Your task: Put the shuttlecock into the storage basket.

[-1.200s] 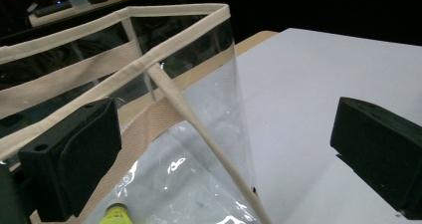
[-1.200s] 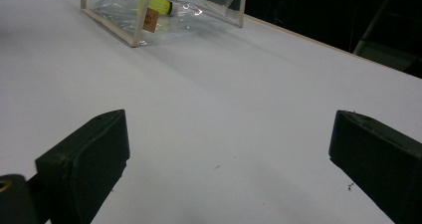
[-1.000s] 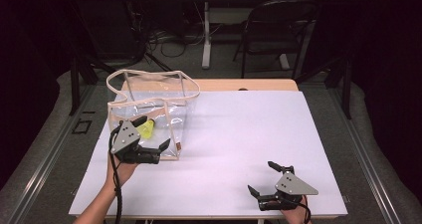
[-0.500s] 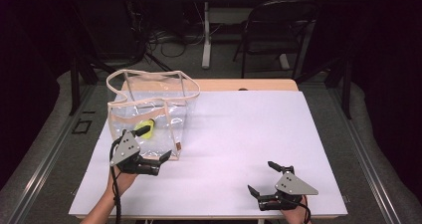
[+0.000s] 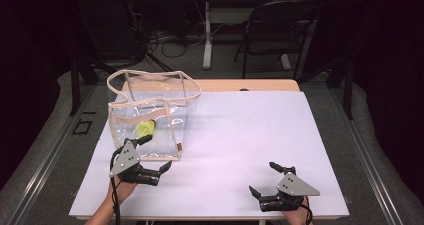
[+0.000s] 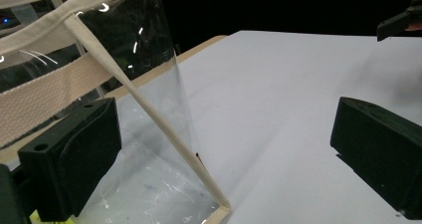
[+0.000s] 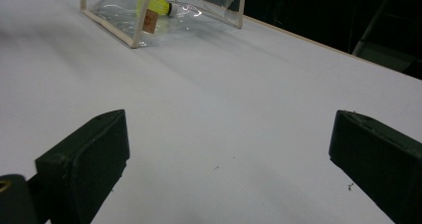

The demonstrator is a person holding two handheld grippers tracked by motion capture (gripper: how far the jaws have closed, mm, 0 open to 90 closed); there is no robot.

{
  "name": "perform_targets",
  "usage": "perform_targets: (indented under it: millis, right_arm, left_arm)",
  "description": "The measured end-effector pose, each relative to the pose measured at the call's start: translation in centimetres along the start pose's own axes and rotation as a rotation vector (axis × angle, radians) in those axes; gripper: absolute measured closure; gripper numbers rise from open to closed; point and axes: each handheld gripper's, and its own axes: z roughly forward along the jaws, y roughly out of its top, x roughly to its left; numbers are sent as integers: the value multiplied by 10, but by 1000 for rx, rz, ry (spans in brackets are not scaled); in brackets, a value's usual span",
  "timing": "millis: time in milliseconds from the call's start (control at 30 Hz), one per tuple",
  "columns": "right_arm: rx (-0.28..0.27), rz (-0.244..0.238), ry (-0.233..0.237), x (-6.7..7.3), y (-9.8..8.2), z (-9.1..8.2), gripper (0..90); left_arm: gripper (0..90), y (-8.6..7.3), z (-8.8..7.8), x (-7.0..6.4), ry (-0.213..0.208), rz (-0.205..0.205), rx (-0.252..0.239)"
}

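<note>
A clear plastic bag (image 5: 150,110) with beige trim stands open on the left of the white table (image 5: 240,135). A yellow shuttlecock (image 5: 145,129) lies inside it on the bottom. My left gripper (image 5: 157,152) is open just in front of the bag's near wall, holding nothing. In the left gripper view the bag's corner seam (image 6: 149,109) rises between the wide-apart jaws of the left gripper (image 6: 226,149). My right gripper (image 5: 262,178) rests open near the table's front right. The right gripper (image 7: 231,159) view looks across bare table to the bag (image 7: 199,10) and shuttlecock (image 7: 157,2).
A wooden table edge (image 5: 250,85) shows beyond the white sheet. A black chair (image 5: 280,30) and cables stand on the floor behind. The white sheet stretches bare between the bag and the right gripper.
My left gripper has drawn back from the bag's front toward the near table edge. The shuttlecock stays in the bag. The right gripper has not moved.
</note>
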Motion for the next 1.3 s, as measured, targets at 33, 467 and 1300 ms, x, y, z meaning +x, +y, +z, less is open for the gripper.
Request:
perform_targets:
  millis: [33,467,1300]
  right_arm:
    - [0,-1,0,0,0,0,20]
    - [0,-2,1,0,0,0,20]
    - [0,-6,5,1,0,0,20]
  left_arm:
    - [0,-2,0,0,0,-3,2]
    - [0,-25,-5,-6,-18,-16,26]
    - [0,-53,-16,-15,-3,-48,45]
